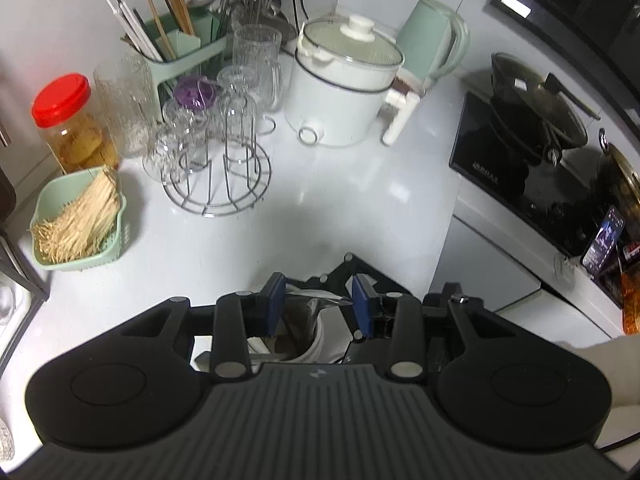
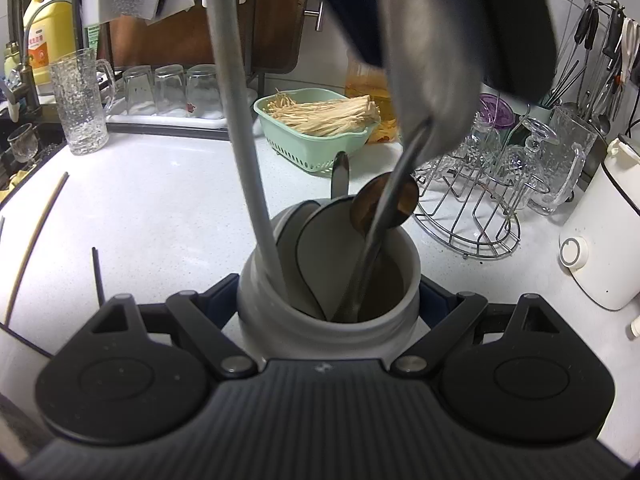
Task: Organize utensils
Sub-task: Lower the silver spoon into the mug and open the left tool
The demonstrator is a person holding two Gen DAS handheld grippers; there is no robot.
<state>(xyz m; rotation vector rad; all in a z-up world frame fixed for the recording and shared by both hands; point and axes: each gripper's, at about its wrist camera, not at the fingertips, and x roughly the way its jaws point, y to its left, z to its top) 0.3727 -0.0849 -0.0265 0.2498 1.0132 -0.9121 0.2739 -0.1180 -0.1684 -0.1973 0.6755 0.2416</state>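
Observation:
In the right wrist view my right gripper [image 2: 328, 286] is shut on a white cylindrical utensil holder [image 2: 392, 336], one finger on each side of its wall. A long grey handle [image 2: 240, 120], a brown spoon [image 2: 384, 204] and other spoon heads stand in it. Above it my left gripper [image 2: 432, 40], dark and blurred, is shut on the wide head of a metal utensil [image 2: 436, 92], whose thin handle runs down into the holder. In the left wrist view my left gripper [image 1: 319, 304] has that shiny metal utensil [image 1: 316, 305] between its blue pads [image 1: 276, 304], over the holder [image 1: 316, 350].
Two loose chopsticks [image 2: 36, 236] [image 2: 98, 276] lie on the white counter at left. Behind stand a green basket of enoki mushrooms [image 2: 312, 148], a wire glass rack [image 2: 472, 216], a white electric pot [image 1: 340, 92], a green chopstick caddy [image 1: 180, 56] and a hob with a wok [image 1: 520, 152].

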